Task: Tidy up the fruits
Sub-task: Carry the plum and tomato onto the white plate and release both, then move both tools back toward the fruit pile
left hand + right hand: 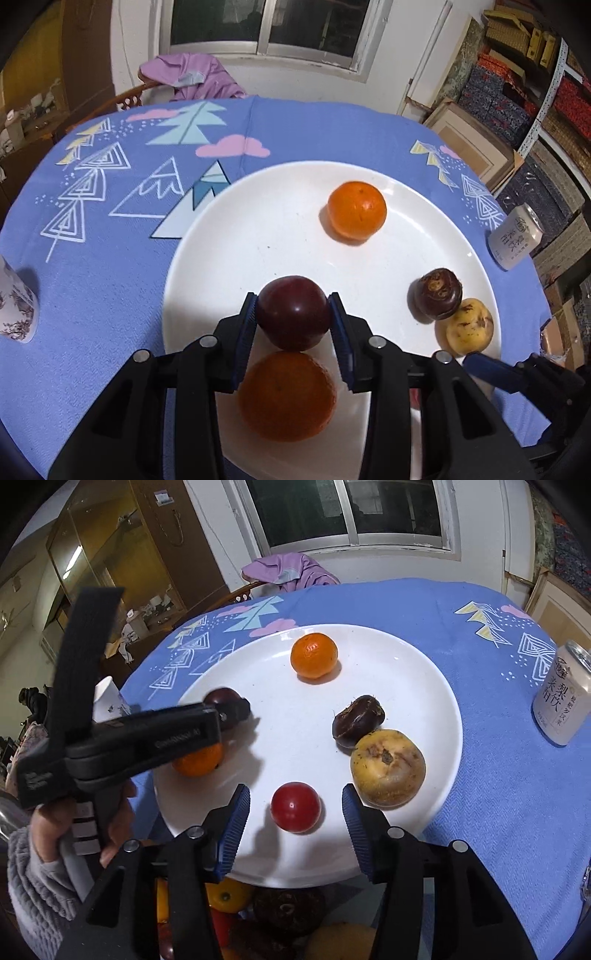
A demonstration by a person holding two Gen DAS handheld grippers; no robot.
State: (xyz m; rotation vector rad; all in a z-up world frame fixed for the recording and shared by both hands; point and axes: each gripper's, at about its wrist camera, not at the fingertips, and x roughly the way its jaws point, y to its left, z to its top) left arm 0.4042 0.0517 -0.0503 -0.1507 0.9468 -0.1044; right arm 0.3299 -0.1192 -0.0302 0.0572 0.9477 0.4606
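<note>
Blue patterned tablecloth (110, 295), window (266, 26) behind

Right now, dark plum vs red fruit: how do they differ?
The dark plum is deep purple and bigger; the red fruit is bright red. The left gripper clamps the dark plum; the red fruit lies free between the right gripper's open jaws. Both are over the white plate.

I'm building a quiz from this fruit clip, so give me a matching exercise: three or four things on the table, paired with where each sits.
Things:
1. dark plum
2. red fruit
3. yellow pear
4. drink can

Places:
a. off the plate, on the blue tablecloth
b. loose between the open right hand-held gripper fingers
c. touching the brown chestnut-like fruit
d. clamped in the left hand-held gripper

Pairs: 1-d, 2-b, 3-c, 4-a
</note>
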